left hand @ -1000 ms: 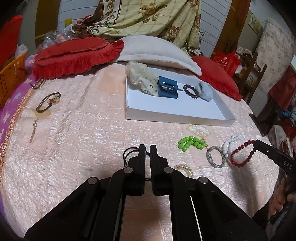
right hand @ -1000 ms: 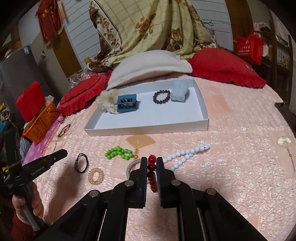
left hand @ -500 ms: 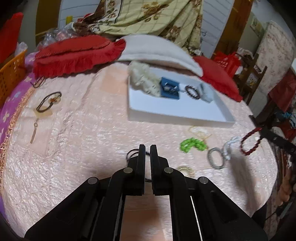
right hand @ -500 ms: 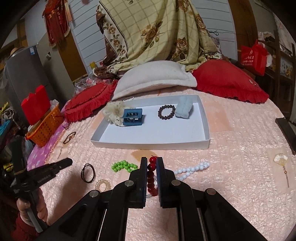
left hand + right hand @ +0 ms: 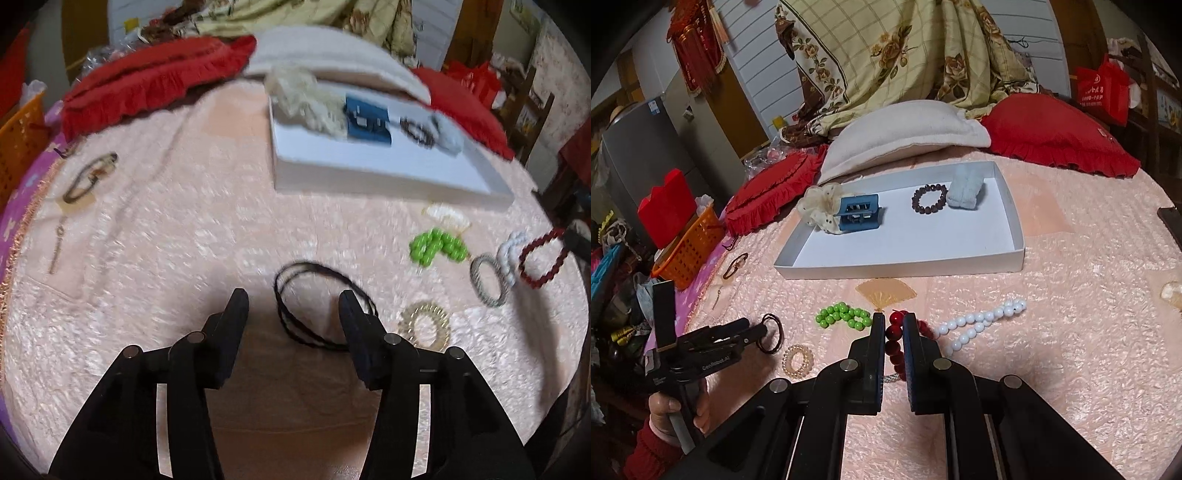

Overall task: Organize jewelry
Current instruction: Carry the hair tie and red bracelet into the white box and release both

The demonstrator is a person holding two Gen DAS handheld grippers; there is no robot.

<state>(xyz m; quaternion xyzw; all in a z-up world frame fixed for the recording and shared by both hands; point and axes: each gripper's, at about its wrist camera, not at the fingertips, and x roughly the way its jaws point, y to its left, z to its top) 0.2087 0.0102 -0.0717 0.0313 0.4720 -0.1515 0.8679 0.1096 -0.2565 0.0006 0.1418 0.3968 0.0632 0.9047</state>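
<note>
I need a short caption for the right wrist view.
Right tool shut on red bead bracelet, white tray beyond.

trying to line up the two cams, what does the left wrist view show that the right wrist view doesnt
Only the left wrist view: the left gripper from behind, its jaws just opened and spread either side of the black cord bracelet, not pressing it, and the whole grey ring bracelet.

Only the right wrist view: the right gripper shut on the red bead bracelet, a hand holding the left gripper, a grey fridge.

Both: white tray, green bead bracelet, gold coil bracelet.
</note>
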